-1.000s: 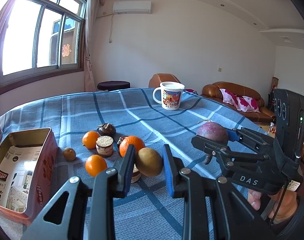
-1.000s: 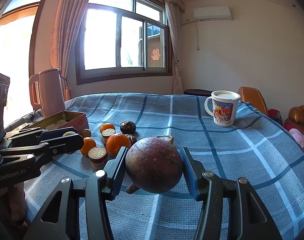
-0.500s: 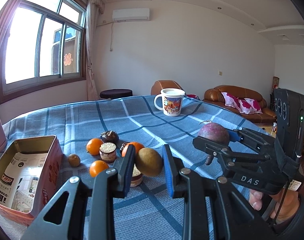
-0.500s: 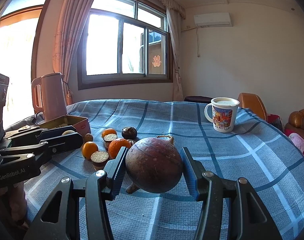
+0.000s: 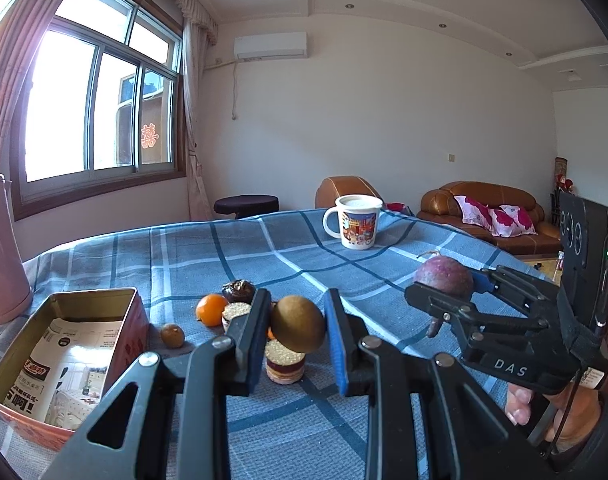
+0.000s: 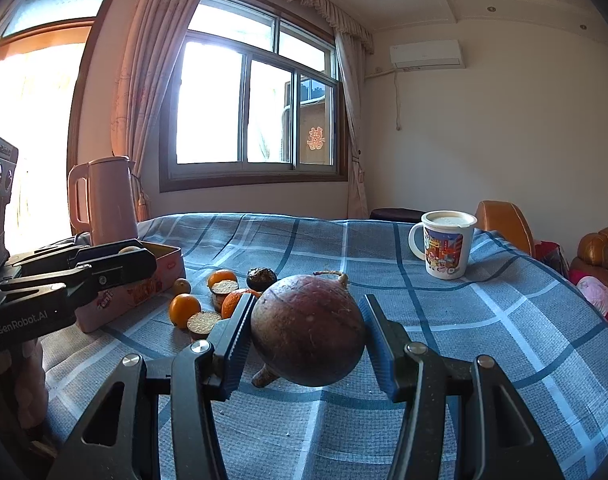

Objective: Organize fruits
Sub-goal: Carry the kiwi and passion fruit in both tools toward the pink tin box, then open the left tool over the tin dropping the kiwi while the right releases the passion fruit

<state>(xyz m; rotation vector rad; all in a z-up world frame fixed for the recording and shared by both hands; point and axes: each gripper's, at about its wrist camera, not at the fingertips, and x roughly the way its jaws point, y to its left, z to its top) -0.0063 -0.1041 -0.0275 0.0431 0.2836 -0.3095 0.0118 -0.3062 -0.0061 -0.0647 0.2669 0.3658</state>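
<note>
My left gripper is shut on a brown kiwi and holds it above the table, right of an open pink tin box. My right gripper is shut on a large purple-red round fruit, also held above the table; it shows in the left wrist view too. Oranges, cut round cakes, a dark fruit and a small brown fruit lie on the blue checked cloth beside the box.
A white printed mug stands at the far side of the table. A pink kettle stands behind the box at the left edge. The table's right edge drops off toward sofas.
Both grippers have risen and tilted up a little, each keeping its fruit. The left gripper has drifted toward the tin box, which now fills more of its view.
</note>
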